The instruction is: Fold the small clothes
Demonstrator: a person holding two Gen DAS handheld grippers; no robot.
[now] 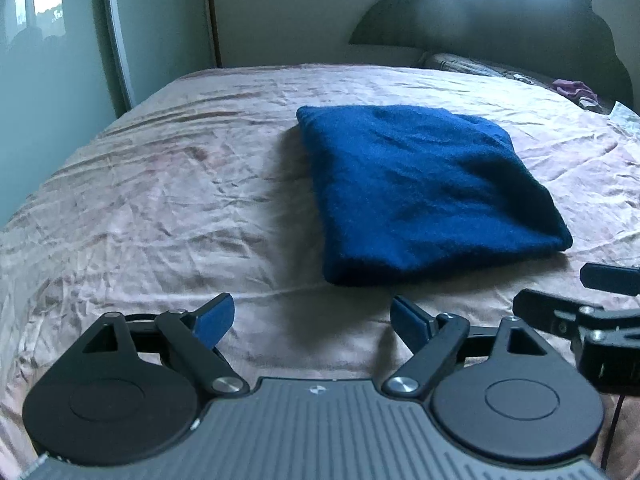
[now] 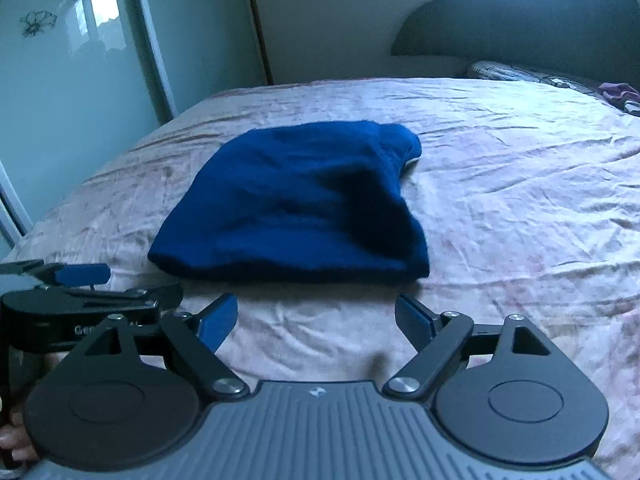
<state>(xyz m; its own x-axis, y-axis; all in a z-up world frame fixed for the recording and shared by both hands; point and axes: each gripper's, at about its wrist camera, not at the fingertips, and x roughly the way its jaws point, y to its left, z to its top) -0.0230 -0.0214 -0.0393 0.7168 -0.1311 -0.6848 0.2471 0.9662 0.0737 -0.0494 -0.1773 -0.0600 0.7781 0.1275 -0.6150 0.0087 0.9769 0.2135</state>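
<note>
The blue fleece garment lies folded on the pink bedsheet just ahead of both grippers—left gripper and right gripper spread apart, holding nothing—looking soft, light and floppy, best pinched at a near corner, its long axis running away toward the headboard.

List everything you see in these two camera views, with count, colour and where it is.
blue garment: one, dark blue, folded flat on the bed, ahead of both grippers
bedsheet: one, pale pink, wrinkled, covering the bed
headboard: one, dark grey, far end
pillow: one, patterned, below the headboard
purple cloth: one, far right
wardrobe doors: pale green, left wall
left gripper: open, empty
right gripper: open, empty
</note>
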